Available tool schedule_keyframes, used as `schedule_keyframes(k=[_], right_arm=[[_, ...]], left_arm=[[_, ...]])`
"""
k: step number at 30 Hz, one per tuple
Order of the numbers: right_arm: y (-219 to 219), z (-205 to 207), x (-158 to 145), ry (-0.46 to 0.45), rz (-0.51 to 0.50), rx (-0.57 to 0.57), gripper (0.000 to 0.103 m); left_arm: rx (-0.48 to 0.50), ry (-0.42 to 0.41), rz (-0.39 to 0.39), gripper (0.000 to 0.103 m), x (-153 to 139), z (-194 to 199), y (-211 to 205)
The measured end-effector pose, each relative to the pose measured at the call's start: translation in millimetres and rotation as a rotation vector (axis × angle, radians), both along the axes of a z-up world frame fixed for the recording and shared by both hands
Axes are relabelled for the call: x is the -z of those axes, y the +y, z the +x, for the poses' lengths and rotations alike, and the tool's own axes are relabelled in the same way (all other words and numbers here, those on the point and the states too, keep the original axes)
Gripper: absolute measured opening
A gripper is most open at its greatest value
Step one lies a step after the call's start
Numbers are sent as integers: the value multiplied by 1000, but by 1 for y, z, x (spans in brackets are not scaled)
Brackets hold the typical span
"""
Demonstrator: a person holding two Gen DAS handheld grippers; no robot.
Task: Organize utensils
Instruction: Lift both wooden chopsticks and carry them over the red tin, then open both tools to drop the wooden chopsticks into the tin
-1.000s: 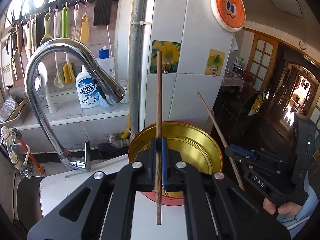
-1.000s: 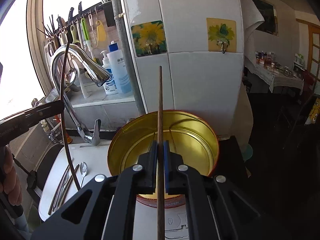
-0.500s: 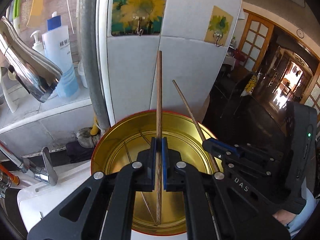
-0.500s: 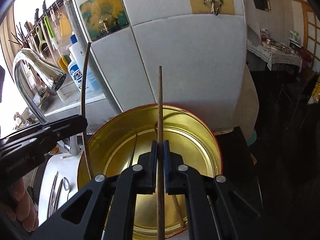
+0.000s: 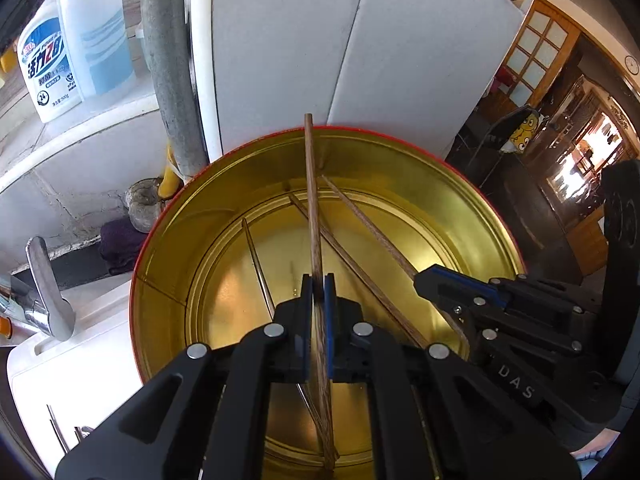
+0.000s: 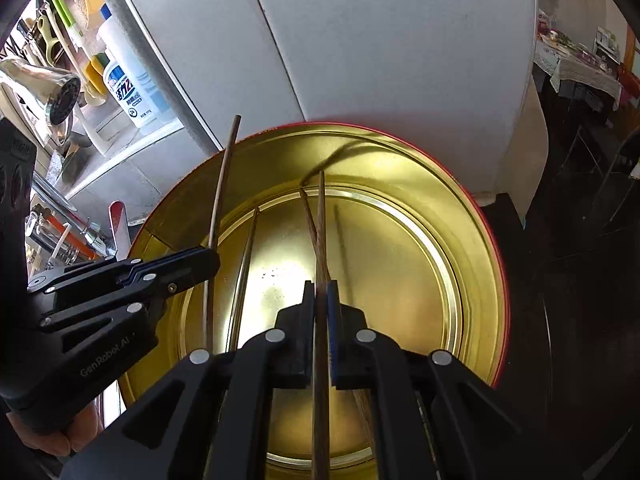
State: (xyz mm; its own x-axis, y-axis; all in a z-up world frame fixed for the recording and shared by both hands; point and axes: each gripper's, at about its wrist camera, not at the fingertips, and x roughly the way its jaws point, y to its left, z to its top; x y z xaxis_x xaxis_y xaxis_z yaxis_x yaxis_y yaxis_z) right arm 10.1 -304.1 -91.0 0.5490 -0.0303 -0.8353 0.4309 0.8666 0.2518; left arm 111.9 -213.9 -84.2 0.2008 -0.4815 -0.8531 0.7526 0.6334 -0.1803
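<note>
The round gold tin (image 5: 160, 280) is sitting on the white table (image 5: 72, 376), its near rim cut off by both grippers. The left gripper (image 5: 318, 280) and right gripper (image 6: 320, 286) are each clamping their fingers on one wooden chopstick (image 5: 312, 200), both angled down into the tin; reflections are blurring what is lying inside.

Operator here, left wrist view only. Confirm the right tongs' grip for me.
Observer: Seen head-on, the right tongs are shut on a thin brown wooden chopstick pointing into the round gold metal tin.
Operator: Now report what is beyond my left tongs.
Observer: A chrome faucet spray head hangs past the left tongs, which hold a second wooden chopstick; the head is outside the tin.
</note>
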Motion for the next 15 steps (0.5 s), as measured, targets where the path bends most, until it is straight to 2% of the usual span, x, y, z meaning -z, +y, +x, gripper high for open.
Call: schedule_keyframes(k=[6,9,11,12,13,14,15], right_arm=[[0,7,6,16,18,-8,7],[0,5,4,11,17,-14,7],[-1,3,1,16,13,-11,8],[-2,0,-3,12,3,-2,17],[-3,-5,-7,2,-12,9,26],[-4,-10,-12,-10,-33,20,45],[-5,-15,-17,-24,-56,35,57]], left_arm=[[-26,25,37,6,16,7,-4],[-17,0,51,7,14,4,-4],[-8,-48,94,10,10,-2,-3],[0,-74,124,16,8,-5,-3],[11,-99,143,43,6,-9,-1],[14,-124,148,73,3,-10,3],[12,-145,136,77,-2,-14,9]])
